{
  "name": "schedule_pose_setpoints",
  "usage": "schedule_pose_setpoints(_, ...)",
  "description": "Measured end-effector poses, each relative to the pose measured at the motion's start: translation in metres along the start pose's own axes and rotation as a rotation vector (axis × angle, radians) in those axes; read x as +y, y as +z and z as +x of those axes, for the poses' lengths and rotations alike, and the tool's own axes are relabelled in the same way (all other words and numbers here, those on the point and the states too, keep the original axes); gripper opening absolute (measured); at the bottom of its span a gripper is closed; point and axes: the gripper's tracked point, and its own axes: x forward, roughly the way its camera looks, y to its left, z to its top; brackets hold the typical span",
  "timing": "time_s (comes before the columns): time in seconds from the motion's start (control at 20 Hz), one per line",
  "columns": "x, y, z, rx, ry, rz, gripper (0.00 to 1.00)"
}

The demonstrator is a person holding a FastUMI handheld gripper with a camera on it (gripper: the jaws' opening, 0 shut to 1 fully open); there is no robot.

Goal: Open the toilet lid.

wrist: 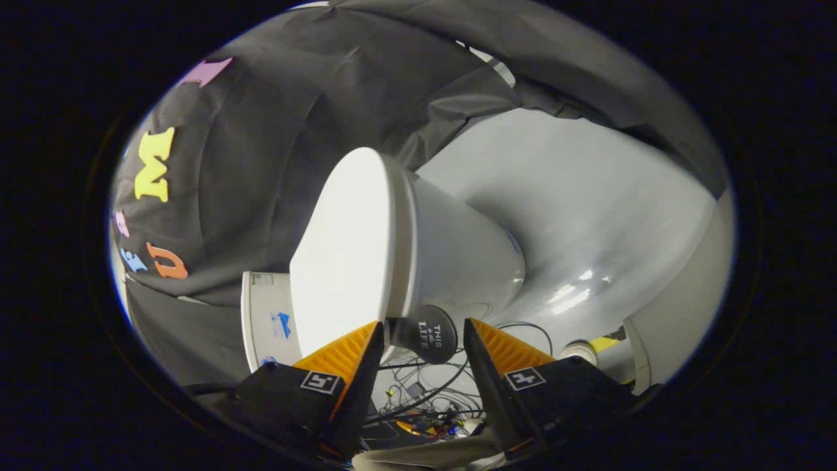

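**Claw spread wide at the edge of the closed toilet lid**

The claw is standing wide open, its two orange-faced fingers set well apart and gripping nothing. The view is rolled sideways, so the toilet is appearing tipped over. Its white toilet lid is lying shut against the seat and bowl, just ahead of the fingers. The lid's broad flat face is sitting just beyond the finger seen on the left of the view, with its near edge coming down beside that fingertip; whether the two are touching cannot be told. A dark round tag is hanging in the gap between the fingertips, close to the lid's rim. Below it, a tangle of cables is lying on the pale floor, and a white box is standing beside the lid.
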Motion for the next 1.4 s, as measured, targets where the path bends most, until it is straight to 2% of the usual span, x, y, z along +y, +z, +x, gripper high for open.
schedule_pose_setpoints(0.1,0.002,-0.006,0.0,0.011,0.034,-0.022,0.66)
schedule_pose_setpoints(0.25,0.002,-0.004,-0.003,-0.005,0.027,-0.075,0.48)
schedule_pose_setpoints(0.4,0.0,0.002,-0.005,-0.035,0.036,-0.039,0.3)
schedule_pose_setpoints(0.5,0.009,0.004,-0.009,-0.058,0.083,-0.026,0.24)
schedule_pose_setpoints(0.65,0.02,0.009,-0.018,-0.1,0.117,-0.035,0.08)
schedule_pose_setpoints(0.9,0.042,0.014,-0.03,-0.15,0.091,-0.079,0.04)
schedule_pose_setpoints(1.15,0.087,0.02,-0.052,-0.181,0.153,-0.134,0.04)
schedule_pose_setpoints(1.4,0.121,0.015,-0.067,-0.185,0.155,-0.212,0.04)
